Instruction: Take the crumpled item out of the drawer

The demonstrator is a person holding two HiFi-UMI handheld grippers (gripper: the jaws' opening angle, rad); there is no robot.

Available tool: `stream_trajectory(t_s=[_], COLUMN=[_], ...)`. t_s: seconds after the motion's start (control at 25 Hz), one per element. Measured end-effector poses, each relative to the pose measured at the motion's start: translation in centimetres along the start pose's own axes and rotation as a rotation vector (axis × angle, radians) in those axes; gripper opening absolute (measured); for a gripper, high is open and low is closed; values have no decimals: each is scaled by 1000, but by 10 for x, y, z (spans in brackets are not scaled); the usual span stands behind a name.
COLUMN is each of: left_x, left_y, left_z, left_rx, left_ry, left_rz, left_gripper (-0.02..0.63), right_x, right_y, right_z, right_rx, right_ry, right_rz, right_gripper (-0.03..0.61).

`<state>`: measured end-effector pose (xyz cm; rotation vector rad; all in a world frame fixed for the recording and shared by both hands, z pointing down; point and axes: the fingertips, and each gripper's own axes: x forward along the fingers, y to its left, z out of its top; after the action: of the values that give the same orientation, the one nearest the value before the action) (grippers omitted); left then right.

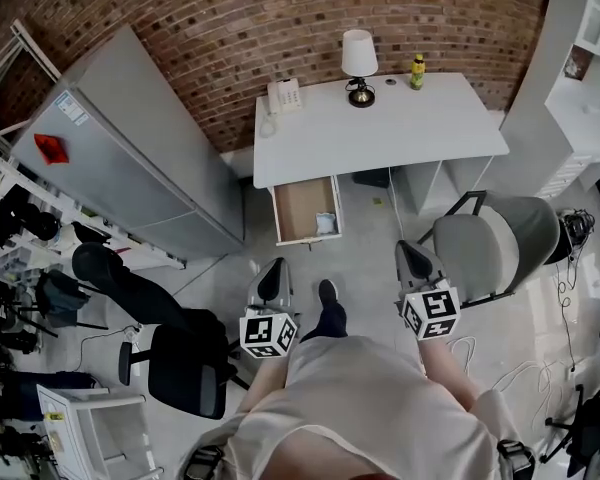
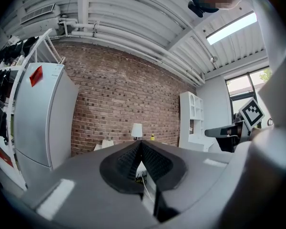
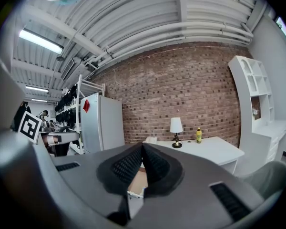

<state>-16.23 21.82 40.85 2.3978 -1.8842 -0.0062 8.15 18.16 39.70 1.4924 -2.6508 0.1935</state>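
Your left hand-held gripper (image 1: pixel 271 283) and right hand-held gripper (image 1: pixel 413 261) are both clenched on nothing, far from the crumpled item (image 1: pixel 325 223) in the open drawer (image 1: pixel 300 206) under the counter (image 1: pixel 400 128), so reaching in like that could just push it to the back.

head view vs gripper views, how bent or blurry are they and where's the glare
Head view: fisheye bows the brick wall and white desk, but detail stays sharp. Left gripper view: black rounded corners, ceiling light glares white. Right gripper view: same dark corners, lamp and yellow bottle crisp.
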Motion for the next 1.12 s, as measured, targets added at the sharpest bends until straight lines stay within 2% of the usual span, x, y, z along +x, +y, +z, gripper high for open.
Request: stream_trajectory(t_s=[0.32, 0.6, 0.84, 1.12], left_x=[71, 164, 238, 288], left_y=[32, 81, 127, 158], left_z=[-11, -11, -1, 1], left_rx=[-18, -32, -5, -5], left_ry=[16, 36, 31, 34], left_rz=[-29, -57, -92, -96], left_gripper=[9, 9, 9, 9], right_x=[61, 151, 229, 284], right_y=[-26, -54, -70, -75], right_z=[1, 8, 19, 26], right_rx=[1, 2, -3, -5], right_ry=[16, 50, 59, 66], right_rz=[-38, -75, -102, -93], right_gripper=[8, 8, 8, 8])
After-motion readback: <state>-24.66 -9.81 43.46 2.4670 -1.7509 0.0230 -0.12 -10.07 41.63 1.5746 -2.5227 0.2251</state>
